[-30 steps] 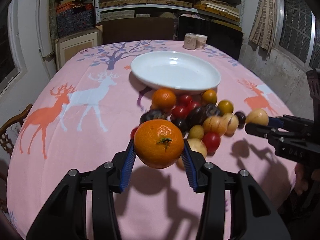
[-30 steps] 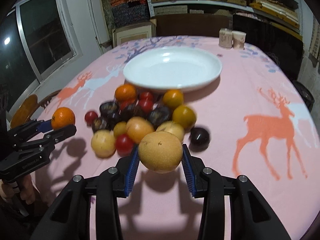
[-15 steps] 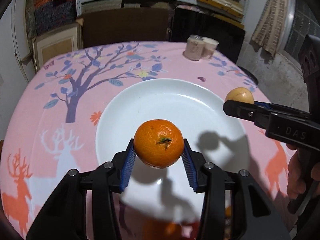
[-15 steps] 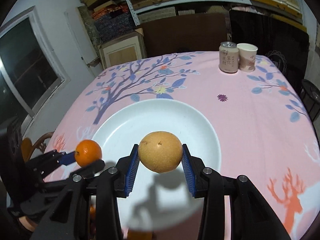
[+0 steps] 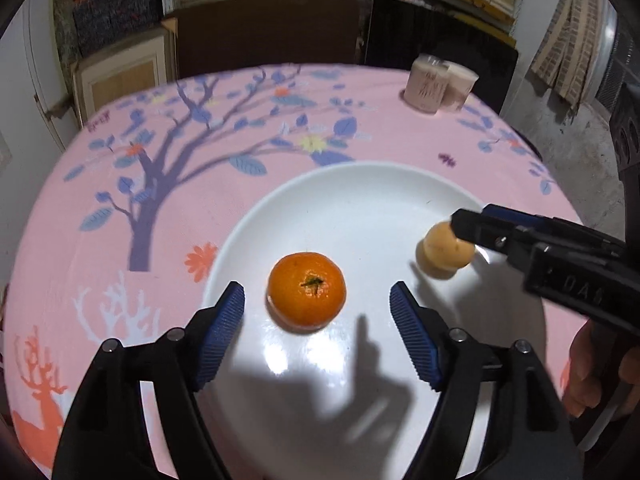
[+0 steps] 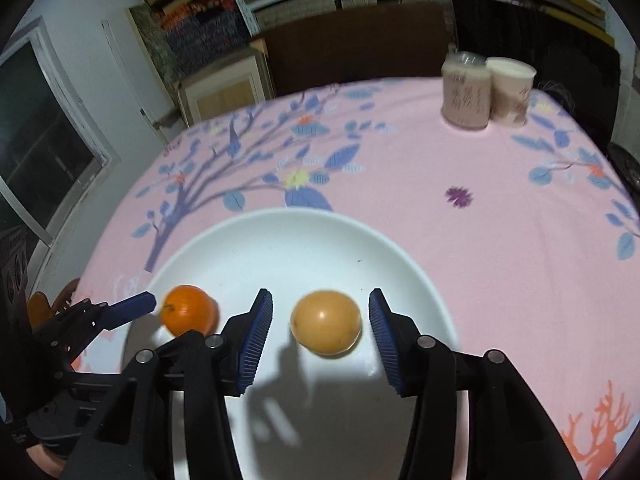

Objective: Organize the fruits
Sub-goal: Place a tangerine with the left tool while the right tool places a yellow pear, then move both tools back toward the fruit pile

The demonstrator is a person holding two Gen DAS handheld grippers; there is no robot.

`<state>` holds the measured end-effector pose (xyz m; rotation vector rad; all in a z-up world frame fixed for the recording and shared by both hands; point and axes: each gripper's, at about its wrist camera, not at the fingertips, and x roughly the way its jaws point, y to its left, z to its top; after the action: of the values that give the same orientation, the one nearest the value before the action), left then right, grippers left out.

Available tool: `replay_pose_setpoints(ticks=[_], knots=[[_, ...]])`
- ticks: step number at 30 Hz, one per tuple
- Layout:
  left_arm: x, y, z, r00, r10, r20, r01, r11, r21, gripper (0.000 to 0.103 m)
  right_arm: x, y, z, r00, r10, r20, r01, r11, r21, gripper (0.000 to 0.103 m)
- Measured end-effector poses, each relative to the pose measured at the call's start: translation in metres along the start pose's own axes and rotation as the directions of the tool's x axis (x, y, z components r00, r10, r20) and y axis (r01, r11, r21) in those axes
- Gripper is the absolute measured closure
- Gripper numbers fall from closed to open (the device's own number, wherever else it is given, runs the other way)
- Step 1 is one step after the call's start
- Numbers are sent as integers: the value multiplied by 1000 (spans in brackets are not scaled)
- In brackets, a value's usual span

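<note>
Opening over the white plate (image 5: 360,184), the left gripper (image 5: 318,304) has its blue pads spread clear of the orange (image 5: 306,295), which sits low in the frame's centre between them, untouched. In the right wrist view the right gripper (image 6: 320,322) is opening too, pads apart from the yellow-brown fruit (image 6: 326,322) between them. A can (image 6: 466,94) and cup (image 6: 512,92) stand upper right.

The plate's (image 5: 280,208) far half lay bare; the orange (image 5: 306,295) and pear (image 6: 326,321) blocked its near part. Two cups (image 6: 486,94) stood far right.
</note>
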<state>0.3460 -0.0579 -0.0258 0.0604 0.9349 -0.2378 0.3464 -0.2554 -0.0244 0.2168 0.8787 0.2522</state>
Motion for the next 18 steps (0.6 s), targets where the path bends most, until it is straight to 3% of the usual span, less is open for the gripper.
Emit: replay_pose_setpoints(ticks=[3, 5, 7, 11, 18], knots=[[-47, -1, -19, 997, -9, 74, 9, 1000, 2, 18, -47, 3, -13, 998, -12, 64, 12, 1000, -3, 48], [-78, -3, -42, 994, -33, 104, 32, 999, 11, 16, -77, 6, -33, 996, -31, 89, 33, 999, -16, 38], [-108, -6, -74, 990, -69, 120, 65, 997, 32, 15, -106, 13, -63, 993, -55, 106, 60, 997, -49, 38], [-150, -11, -142, 989, -66, 134, 59, 996, 61, 15, -143, 24, -132, 991, -77, 107, 88, 991, -101, 37], [-168, -22, -235, 994, -60, 88, 57, 998, 32, 15, -180, 38, -232, 980, -50, 191, 70, 993, -98, 30]])
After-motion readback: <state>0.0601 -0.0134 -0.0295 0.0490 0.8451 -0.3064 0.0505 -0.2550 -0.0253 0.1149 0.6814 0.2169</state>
